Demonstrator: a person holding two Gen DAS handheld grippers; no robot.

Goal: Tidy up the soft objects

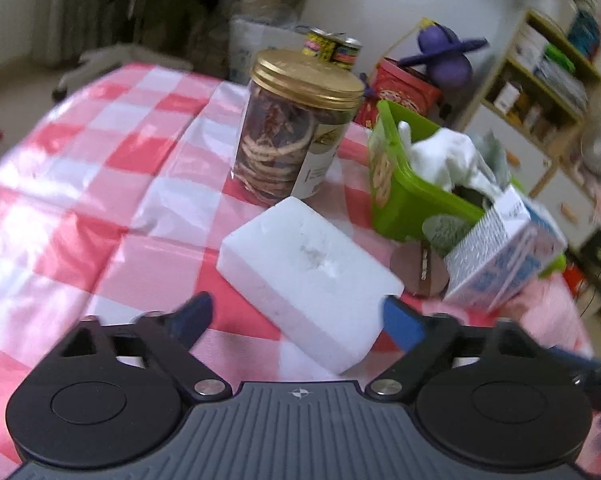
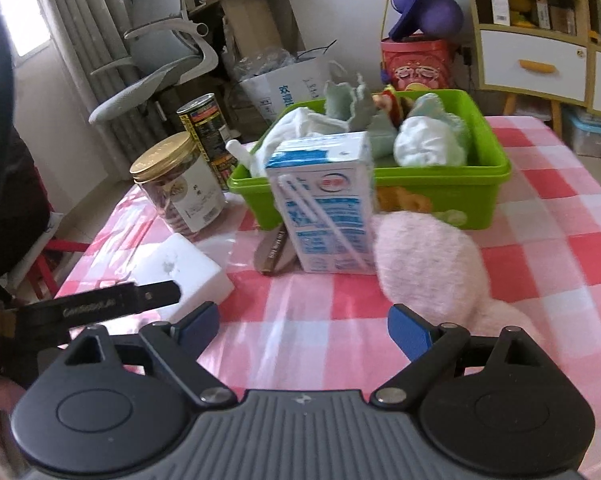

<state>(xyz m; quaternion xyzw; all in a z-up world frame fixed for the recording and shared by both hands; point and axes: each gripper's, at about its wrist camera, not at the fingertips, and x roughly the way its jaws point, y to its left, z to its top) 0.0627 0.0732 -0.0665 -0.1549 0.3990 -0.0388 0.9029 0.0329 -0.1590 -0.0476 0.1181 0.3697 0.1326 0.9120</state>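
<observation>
Both tools gape wide — left tool (image 1: 298, 318) straddles the white sponge (image 1: 308, 268), right tool (image 2: 302, 326) holds nothing.

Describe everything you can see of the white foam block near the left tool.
The white foam block is a thick rectangular slab with square edges, sponge or foam by its look, with a small crumbled dent in its top face. It lies flat on the checked tablecloth, turned at an angle, in front of the gold-lidded jar and apart from it. The left tool is open, its blue fingers on either side of the block's near corner; whether the right-hand finger touches it is unclear. It is not in the green bin.
</observation>
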